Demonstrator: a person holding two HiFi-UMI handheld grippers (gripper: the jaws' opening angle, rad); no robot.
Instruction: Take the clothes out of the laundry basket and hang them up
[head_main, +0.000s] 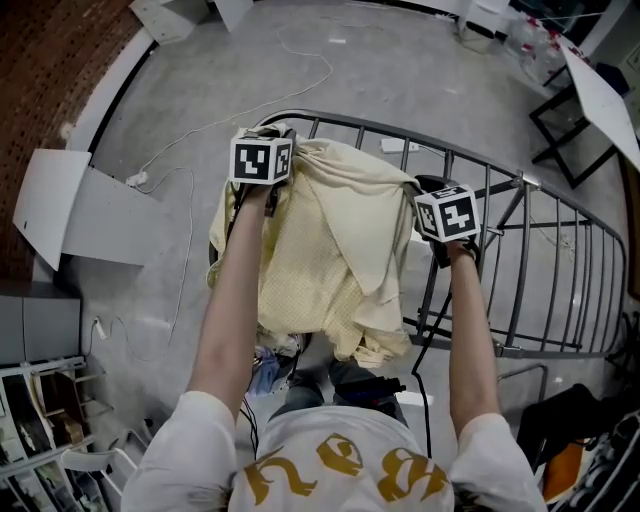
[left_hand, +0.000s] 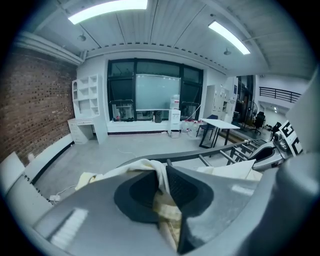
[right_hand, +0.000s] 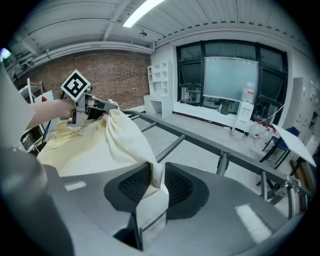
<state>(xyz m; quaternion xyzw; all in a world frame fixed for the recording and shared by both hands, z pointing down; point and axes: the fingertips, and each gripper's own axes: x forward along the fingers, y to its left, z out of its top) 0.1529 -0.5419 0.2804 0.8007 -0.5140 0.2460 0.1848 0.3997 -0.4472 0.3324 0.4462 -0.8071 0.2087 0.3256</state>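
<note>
The pale yellow garment (head_main: 330, 250) is held spread between both grippers at the curved end rail of the metal drying rack (head_main: 516, 260), with bare rails to the right and open concrete floor (head_main: 400, 70) beyond. Its lower edge hangs free. Only the gripper views show the jaws — left gripper (left_hand: 162, 187) and right gripper (right_hand: 156, 186) are each clamped on a bunched top fold of the cloth.

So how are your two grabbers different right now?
The left gripper reaches farther forward, by the drying rack's curved end; the right gripper sits nearer the person. The left gripper's cube faces the head camera squarely; the right gripper's cube is tilted. Both are shut on the yellow cloth, which spreads between them.
</note>
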